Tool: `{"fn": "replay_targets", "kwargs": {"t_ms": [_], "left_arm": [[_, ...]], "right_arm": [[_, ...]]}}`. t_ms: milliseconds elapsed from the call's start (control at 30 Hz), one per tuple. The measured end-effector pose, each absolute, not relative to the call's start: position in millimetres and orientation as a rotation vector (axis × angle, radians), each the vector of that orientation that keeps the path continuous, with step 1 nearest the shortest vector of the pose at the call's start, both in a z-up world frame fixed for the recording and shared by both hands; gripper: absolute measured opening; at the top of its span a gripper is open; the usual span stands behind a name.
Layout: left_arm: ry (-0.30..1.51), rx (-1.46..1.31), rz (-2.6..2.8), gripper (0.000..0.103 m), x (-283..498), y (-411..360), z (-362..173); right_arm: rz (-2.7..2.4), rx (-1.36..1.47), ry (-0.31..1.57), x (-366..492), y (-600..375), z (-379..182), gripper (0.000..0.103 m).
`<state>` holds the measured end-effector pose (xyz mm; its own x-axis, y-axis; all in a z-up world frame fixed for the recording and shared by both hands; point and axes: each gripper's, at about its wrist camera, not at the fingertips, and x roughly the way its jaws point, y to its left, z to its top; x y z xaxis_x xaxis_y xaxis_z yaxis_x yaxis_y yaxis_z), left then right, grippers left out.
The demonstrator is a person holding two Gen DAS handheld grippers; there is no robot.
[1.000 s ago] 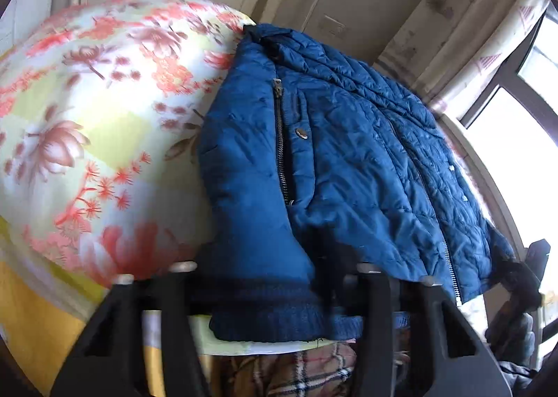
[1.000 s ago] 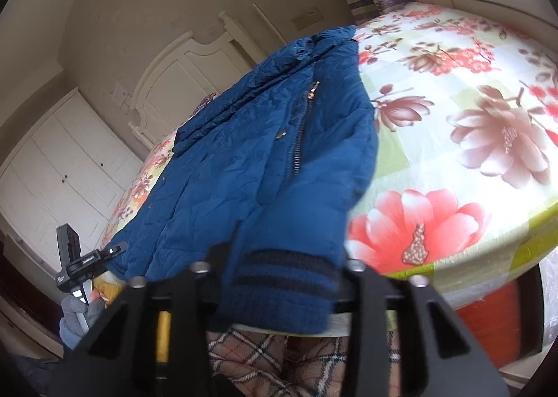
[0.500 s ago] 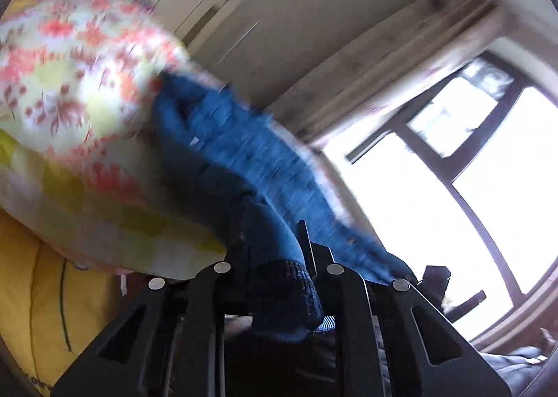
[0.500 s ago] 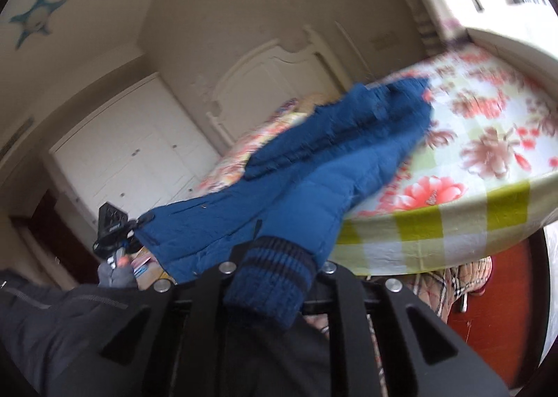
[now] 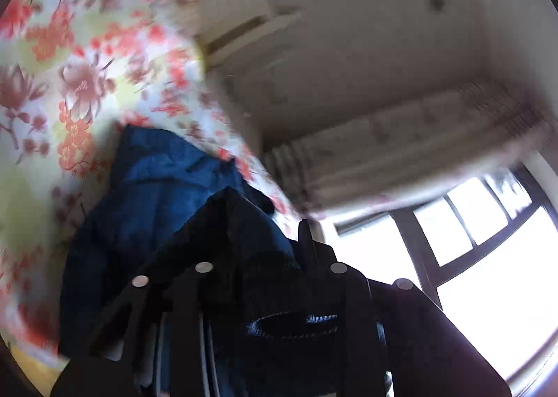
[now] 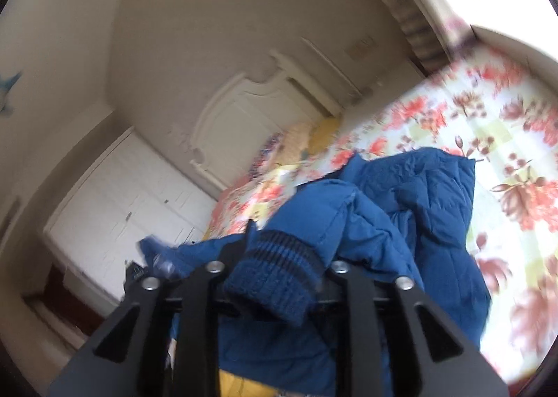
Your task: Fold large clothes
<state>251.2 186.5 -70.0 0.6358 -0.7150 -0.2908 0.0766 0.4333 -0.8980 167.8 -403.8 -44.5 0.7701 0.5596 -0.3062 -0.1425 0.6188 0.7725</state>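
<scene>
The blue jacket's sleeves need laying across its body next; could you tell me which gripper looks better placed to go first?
Probably right. The right gripper holds its ribbed cuff with the jacket in clear view; the left gripper's view is dark and blurred.

the jacket (image 6: 432, 208) lay bunched on the bed (image 6: 516, 139), one cuff (image 6: 275, 275) between the right gripper's (image 6: 275, 268) jaws. behind the bed stood the headboard (image 6: 251, 118), the wardrobe (image 6: 118, 208) to its left.
</scene>
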Motion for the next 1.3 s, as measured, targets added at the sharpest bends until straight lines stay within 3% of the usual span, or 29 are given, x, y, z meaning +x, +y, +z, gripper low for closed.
{"fn": "replay_targets", "kwargs": {"t_ms": [33, 100, 233, 433, 467, 533, 567, 600, 667, 767, 833, 1033, 1300], "left_arm": [[0.791, -1.027, -0.503, 0.022, 274.0, 183.2, -81.7], [0.937, -1.031, -0.408, 0.022, 323.7, 178.1, -113.2], [0.995, -1.17, -0.444, 0.023, 361.1, 195.7, -146.8], [0.938, -0.942, -0.591, 0.029, 354.9, 194.0, -109.7], [0.933, -0.848, -0.615, 0.034, 352.6, 185.1, -98.4], [1.004, -0.769, -0.61, 0.059, 354.7, 171.9, -95.3], [1.068, -0.8, -0.623, 0.086, 361.8, 168.5, -102.2], [1.085, -0.88, -0.623, 0.093, 367.1, 175.0, -110.2], [1.095, -1.046, -0.589, 0.093, 377.5, 189.4, -123.3], [1.006, -1.382, -0.632, 0.094, 387.3, 221.4, -138.7], [0.926, -1.24, -0.541, 0.094, 384.8, 234.3, -114.7], [0.961, -0.671, -0.487, 0.094, 379.6, 193.8, -80.0], [1.066, -0.442, -0.523, 0.09, 395.1, 155.4, -122.9]], "right_arm": [[0.401, 0.858, 0.586, 190.2, -406.9, -53.6, 0.058], [0.356, 0.975, 0.587, 223.8, -423.5, -79.9, 0.087], [0.313, 1.0, 0.523, 237.4, -450.3, -101.1, 0.086], [0.231, 0.61, 0.657, 259.6, -452.9, -99.3, 0.085], [0.24, 0.555, 0.683, 267.3, -450.5, -101.6, 0.085], [0.268, 0.433, 0.746, 280.8, -438.9, -103.9, 0.085], [0.271, 0.383, 0.775, 287.8, -433.2, -107.2, 0.085], [0.274, 0.33, 0.809, 295.5, -426.5, -111.5, 0.085], [0.295, 0.269, 0.879, 311.8, -414.1, -123.5, 0.085], [0.313, 0.239, 0.894, 319.0, -404.3, -139.0, 0.074], [0.325, 0.266, 0.869, 316.4, -408.0, -144.4, 0.073], [0.354, 0.344, 0.856, 313.3, -419.4, -152.5, 0.072], [0.342, 0.335, 0.851, 311.0, -416.7, -147.4, 0.071]]}}
